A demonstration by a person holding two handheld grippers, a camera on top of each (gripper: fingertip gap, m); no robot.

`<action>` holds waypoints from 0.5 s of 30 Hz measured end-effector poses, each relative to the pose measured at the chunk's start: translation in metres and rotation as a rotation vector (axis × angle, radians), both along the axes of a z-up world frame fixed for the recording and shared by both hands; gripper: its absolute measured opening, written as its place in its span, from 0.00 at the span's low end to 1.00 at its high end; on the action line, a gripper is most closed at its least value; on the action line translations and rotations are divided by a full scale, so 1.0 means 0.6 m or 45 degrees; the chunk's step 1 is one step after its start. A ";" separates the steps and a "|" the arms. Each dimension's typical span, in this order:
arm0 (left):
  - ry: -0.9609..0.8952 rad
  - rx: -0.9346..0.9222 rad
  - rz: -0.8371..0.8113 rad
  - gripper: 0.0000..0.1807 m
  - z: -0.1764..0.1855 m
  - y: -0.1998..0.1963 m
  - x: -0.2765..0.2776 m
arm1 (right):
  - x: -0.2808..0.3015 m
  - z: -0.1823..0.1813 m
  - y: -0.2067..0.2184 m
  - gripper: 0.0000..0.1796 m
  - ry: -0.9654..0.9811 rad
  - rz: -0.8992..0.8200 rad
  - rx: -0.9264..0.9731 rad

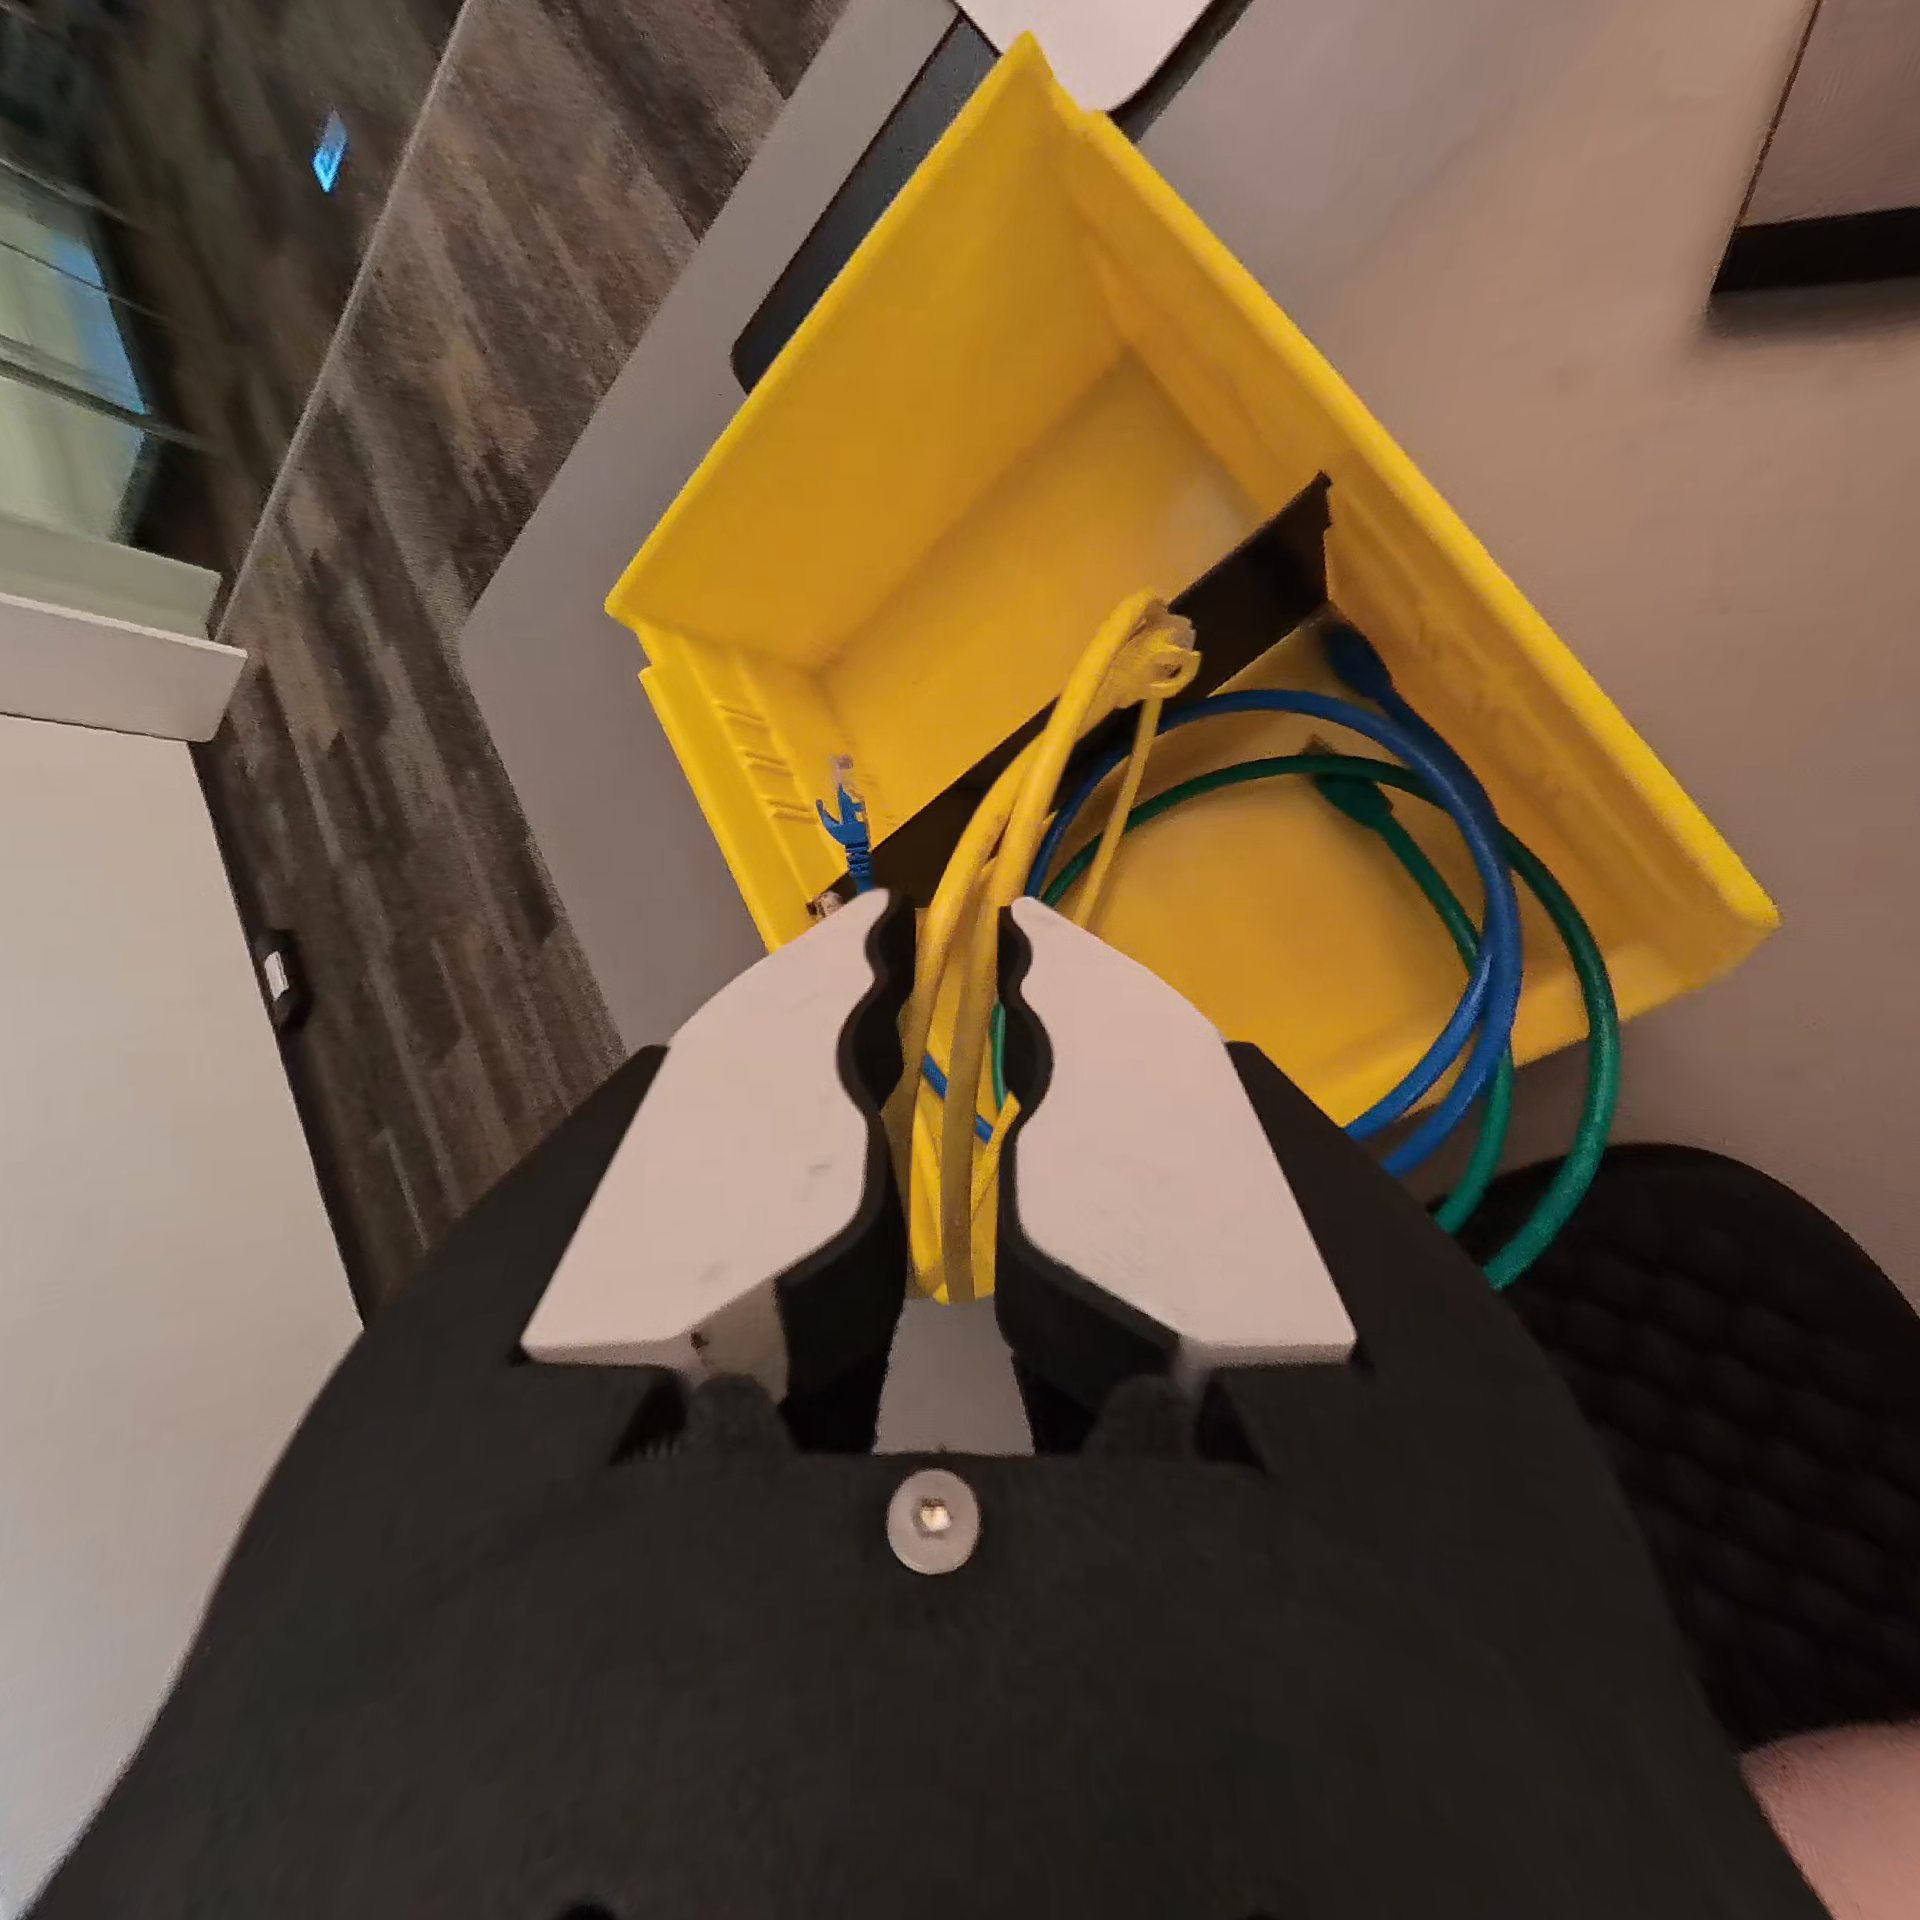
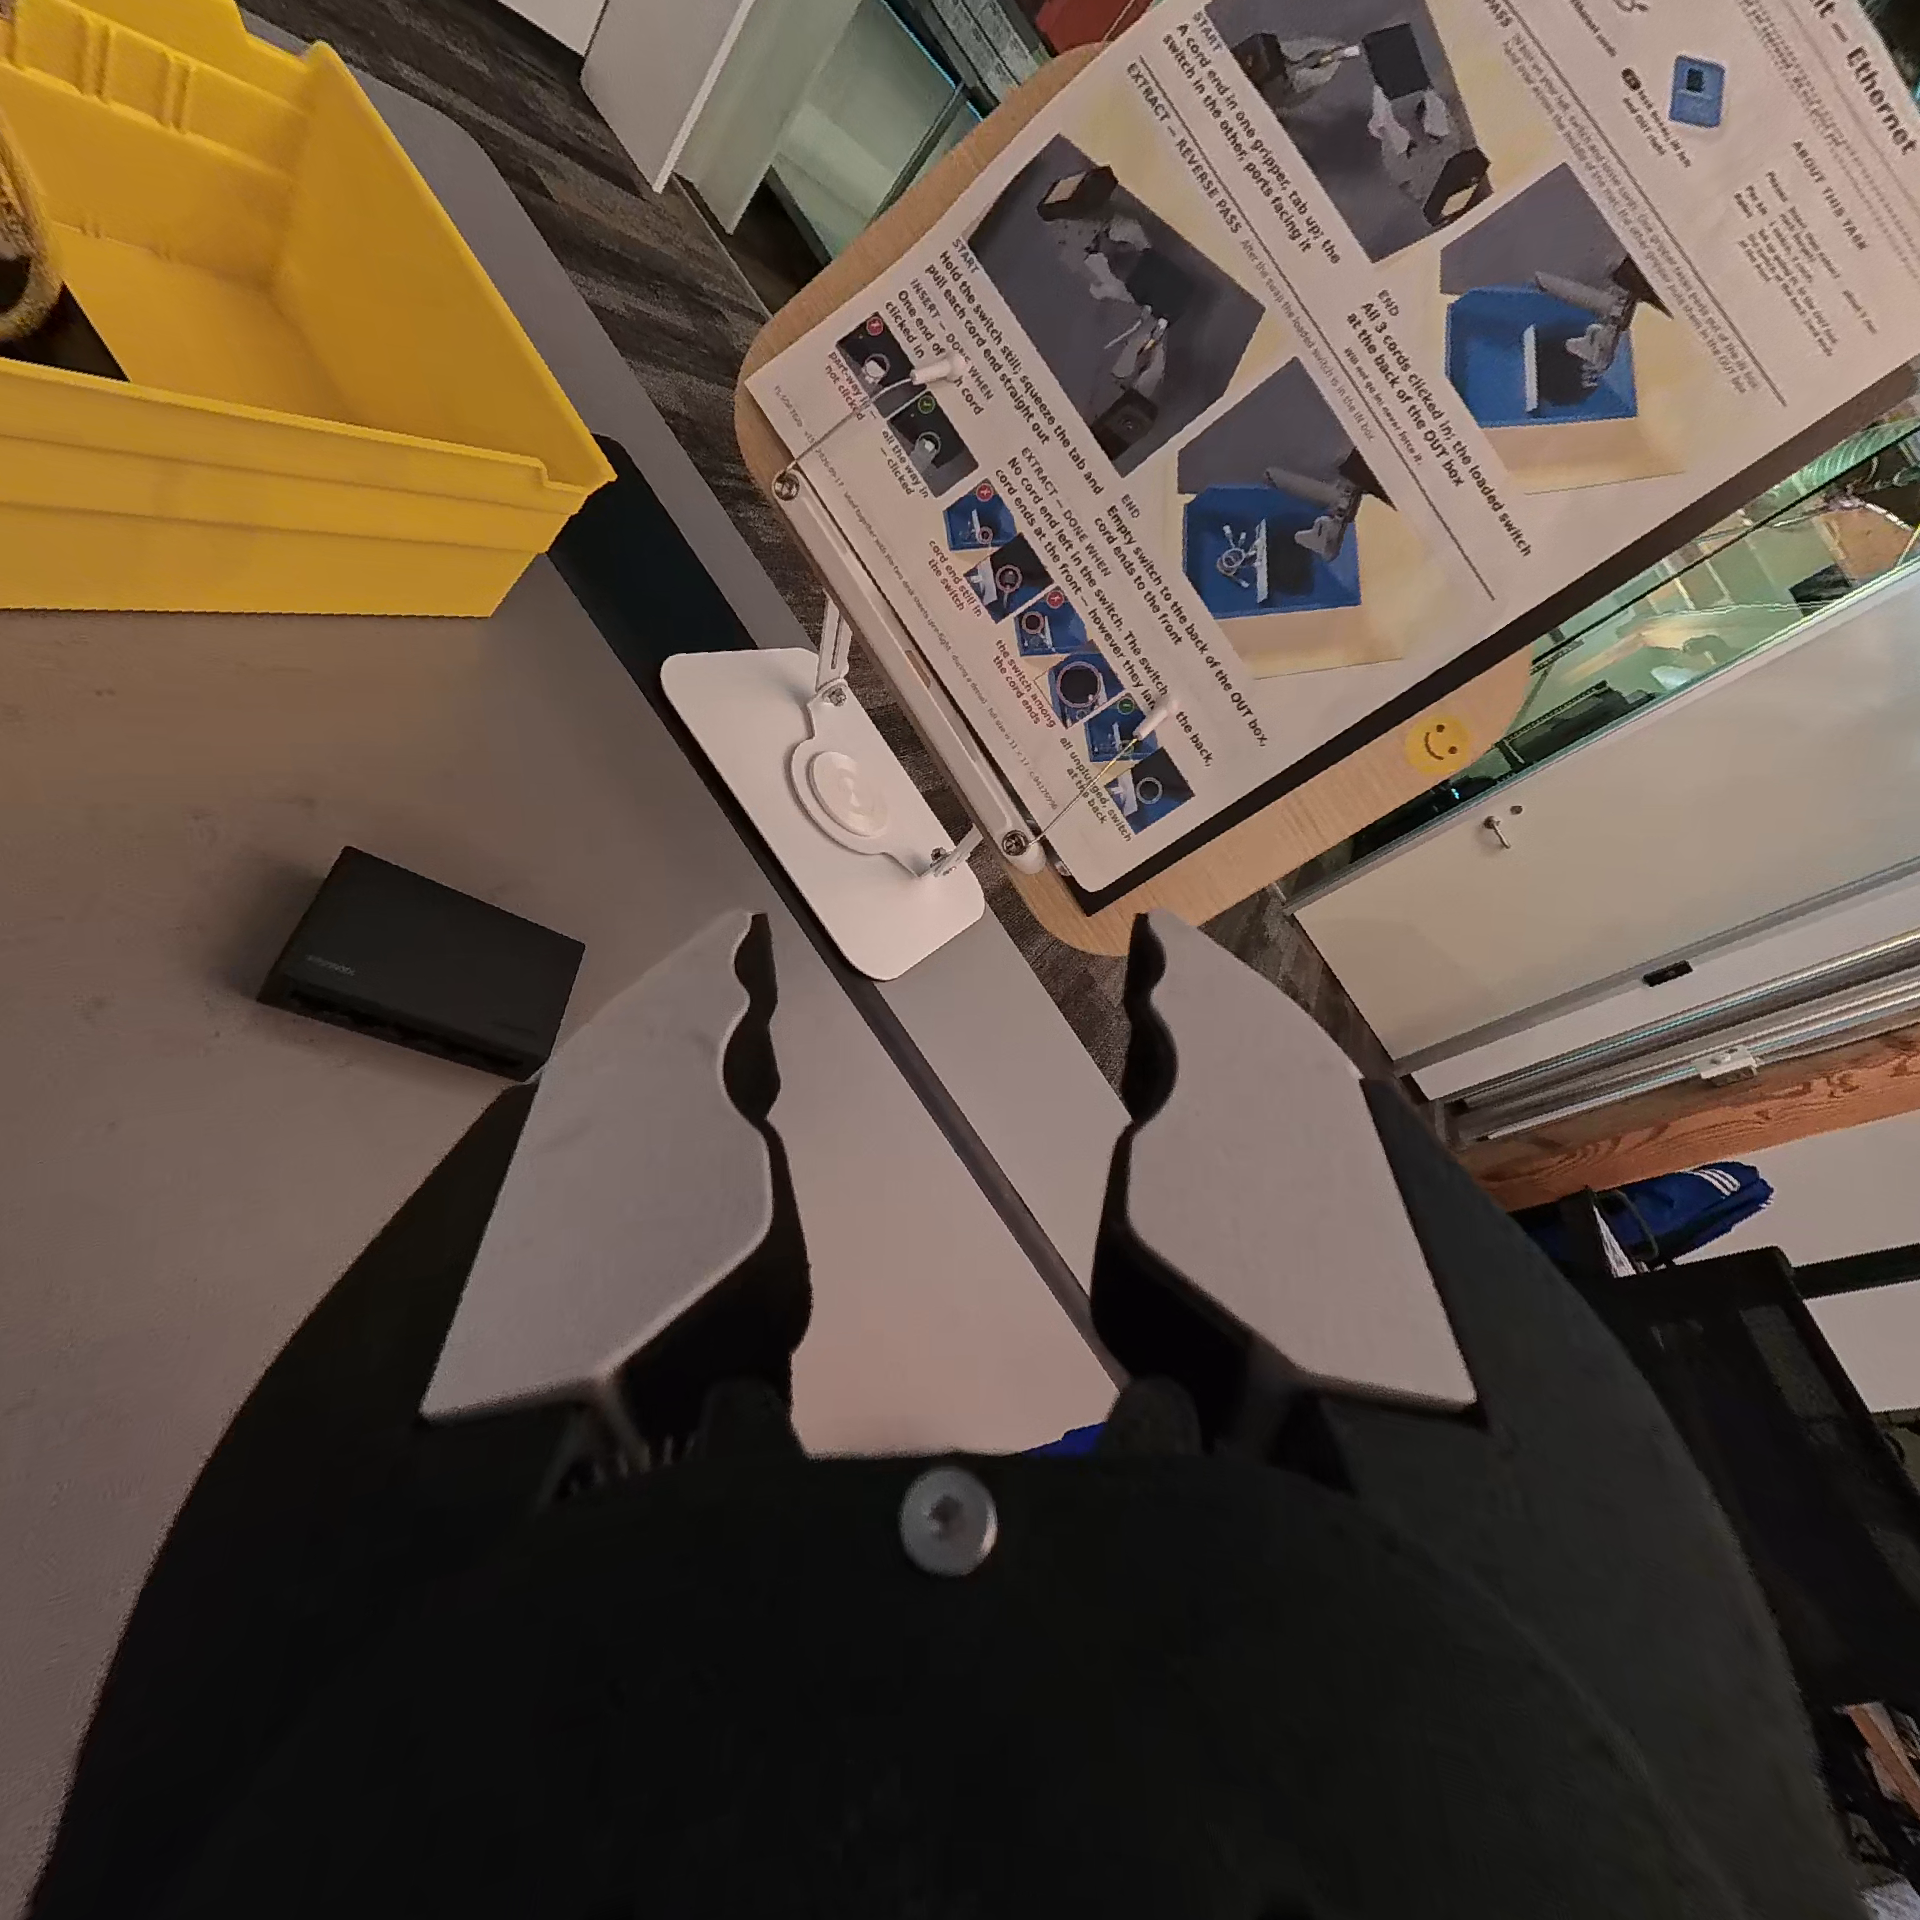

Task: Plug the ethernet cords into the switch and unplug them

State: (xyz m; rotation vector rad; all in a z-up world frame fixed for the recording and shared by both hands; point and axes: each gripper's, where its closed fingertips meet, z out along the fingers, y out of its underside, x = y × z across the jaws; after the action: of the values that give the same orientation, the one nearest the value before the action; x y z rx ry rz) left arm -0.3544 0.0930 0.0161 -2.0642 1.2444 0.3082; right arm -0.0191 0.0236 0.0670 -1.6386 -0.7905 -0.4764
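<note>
In the left wrist view my left gripper point(image 1: 954, 909) is closed around a looped yellow ethernet cord point(image 1: 1039, 748) and holds it above a yellow bin point(image 1: 935, 436). The cord's plug point(image 1: 1158, 649) hangs in front of the bin's black divider point(image 1: 1262, 587). A blue cord point(image 1: 1486, 935) and a green cord point(image 1: 1595, 1039) lie coiled in the bin's near compartment and spill over its edge. One blue plug point(image 1: 847, 821) sticks up at the left wall. In the right wrist view my right gripper point(image 2: 948, 935) is open and empty above the table edge. The black switch point(image 2: 421, 961) lies flat on the grey table point(image 2: 208, 779) to its left.
The yellow bin point(image 2: 260, 447) also shows at the upper left of the right wrist view. A white stand base point(image 2: 831, 800) sits at the table edge and holds a board with a printed instruction sheet point(image 2: 1247, 416). A black chair point(image 1: 1714, 1403) is below the bin. Across from one pair of fingers to the other is roughly 35 cm. Measured from the fingertips, the blue plug point(image 1: 847, 821) is 11 cm or so from the left gripper and 40 cm from the right. My right gripper's tips are some 20 cm from the black switch point(image 2: 421, 961).
</note>
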 end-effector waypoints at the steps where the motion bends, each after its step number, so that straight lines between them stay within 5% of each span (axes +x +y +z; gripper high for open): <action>1: -0.002 0.000 -0.003 0.08 -0.002 0.002 0.000 | 0.001 0.000 0.000 0.37 -0.002 -0.001 0.000; 15: -0.110 -0.103 -0.062 0.21 -0.021 -0.018 -0.011 | -0.005 -0.014 0.000 0.36 -0.071 0.017 -0.040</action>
State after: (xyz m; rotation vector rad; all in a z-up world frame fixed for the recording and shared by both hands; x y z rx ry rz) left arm -0.3612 0.0822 0.0035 -2.0889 1.2710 0.1474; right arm -0.0219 0.0234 0.0585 -1.6539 -0.8540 -0.5044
